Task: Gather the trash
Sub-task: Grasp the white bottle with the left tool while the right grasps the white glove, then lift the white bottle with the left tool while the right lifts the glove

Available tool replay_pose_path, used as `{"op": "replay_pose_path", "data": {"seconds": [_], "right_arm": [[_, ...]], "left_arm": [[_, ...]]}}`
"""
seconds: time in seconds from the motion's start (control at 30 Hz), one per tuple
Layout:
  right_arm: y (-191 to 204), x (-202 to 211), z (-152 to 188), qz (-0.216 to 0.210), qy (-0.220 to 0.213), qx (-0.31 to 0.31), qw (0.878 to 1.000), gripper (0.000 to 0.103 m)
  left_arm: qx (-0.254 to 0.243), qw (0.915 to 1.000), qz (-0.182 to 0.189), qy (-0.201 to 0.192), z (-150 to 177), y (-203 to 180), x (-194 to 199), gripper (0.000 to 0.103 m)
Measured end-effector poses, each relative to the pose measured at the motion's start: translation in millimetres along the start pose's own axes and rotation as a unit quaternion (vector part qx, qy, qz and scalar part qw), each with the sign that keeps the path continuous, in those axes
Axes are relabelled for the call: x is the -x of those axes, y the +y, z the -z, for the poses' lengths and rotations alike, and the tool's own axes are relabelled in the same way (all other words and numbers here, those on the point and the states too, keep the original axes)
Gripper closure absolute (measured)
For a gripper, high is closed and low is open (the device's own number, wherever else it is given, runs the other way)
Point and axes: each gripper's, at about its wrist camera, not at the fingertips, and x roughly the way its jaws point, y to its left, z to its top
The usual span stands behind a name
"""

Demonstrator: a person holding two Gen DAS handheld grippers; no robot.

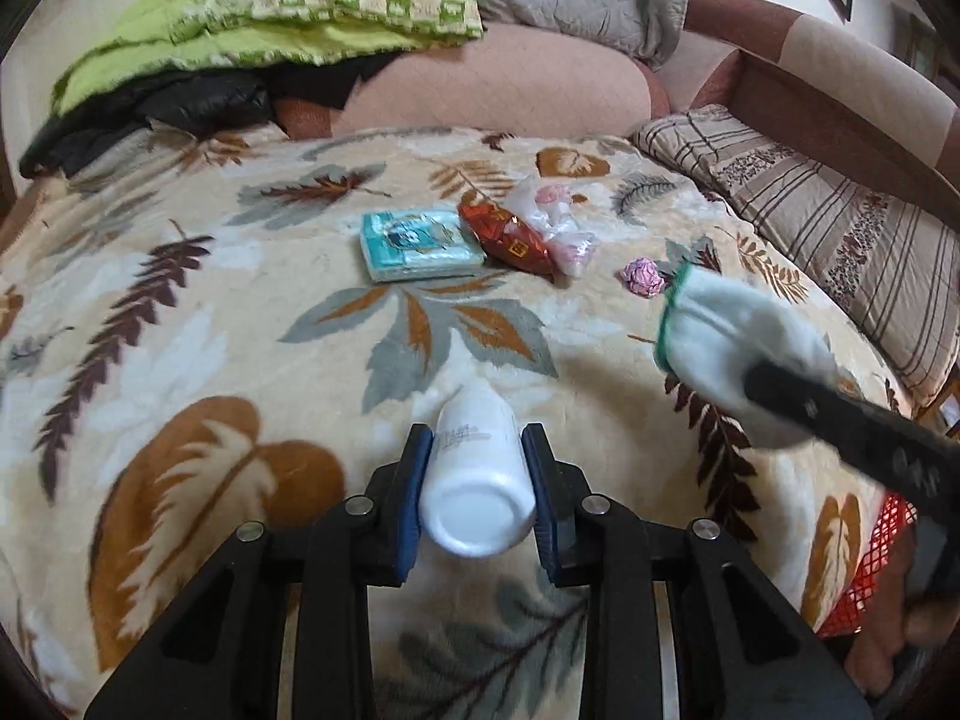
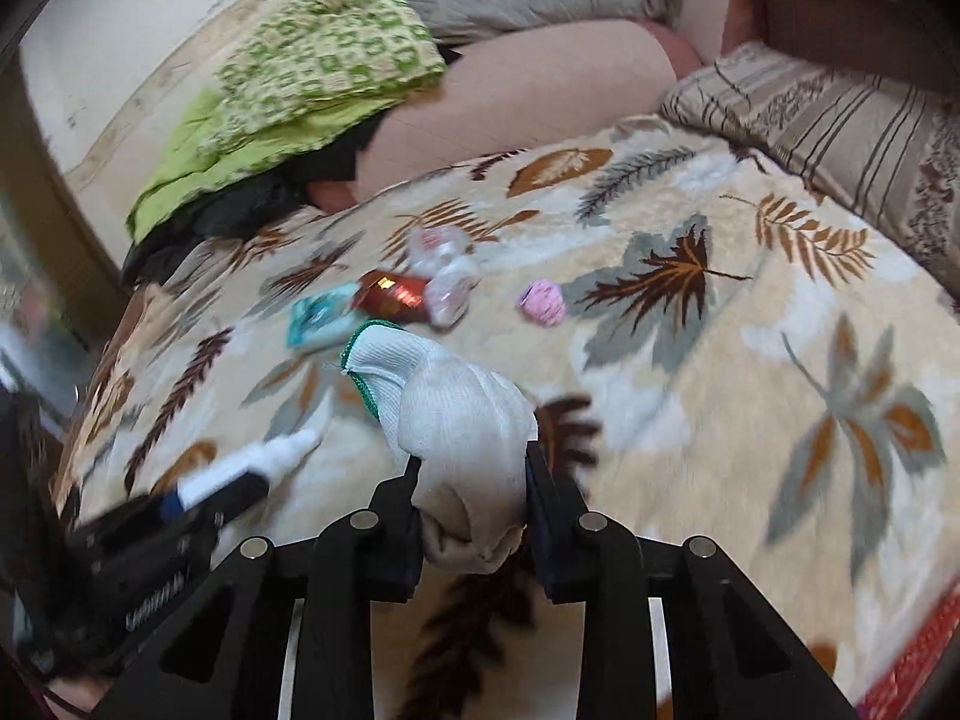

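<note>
Two grippers, both loaded: our left gripper clamps a white plastic bottle, base toward the camera; our right gripper pinches a white knit glove with green cuff. Both are above the leaf-print blanket. On it farther back we see a teal tissue pack, red foil wrapper, clear plastic bag touching it, and a pink crumpled wrapper apart.

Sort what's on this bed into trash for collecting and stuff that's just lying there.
Trash: white bottle in left gripper; white glove in right gripper; red wrapper; clear plastic bag; pink paper ball.

Lying about: leaf blanket; green quilt; striped pillow. Teal packet: unclear.
</note>
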Motion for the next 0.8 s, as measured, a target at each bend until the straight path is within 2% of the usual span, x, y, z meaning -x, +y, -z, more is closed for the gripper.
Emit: {"op": "replay_pose_path", "data": {"seconds": [0.17, 0.37, 0.53, 0.8], "right_arm": [[3, 20, 19, -0.006, -0.012, -0.005, 1.0, 0.072], [5, 24, 26, -0.005, -0.011, -0.005, 1.0, 0.072], [-4, 21, 27, -0.011, -0.005, -0.028, 1.0, 0.072], [2, 18, 28, -0.015, 0.0, -0.016, 1.0, 0.072]], "left_arm": [[-0.001, 0.9999, -0.009, -0.014, 15, 2, 20, 0.074], [0.027, 0.9985, 0.009, 0.047, 24, 11, 4, 0.074], [0.029, 0.9973, 0.007, 0.067, 26, 13, -11, 0.074], [0.027, 0.9984, 0.009, 0.049, 25, 16, -17, 0.074]]}}
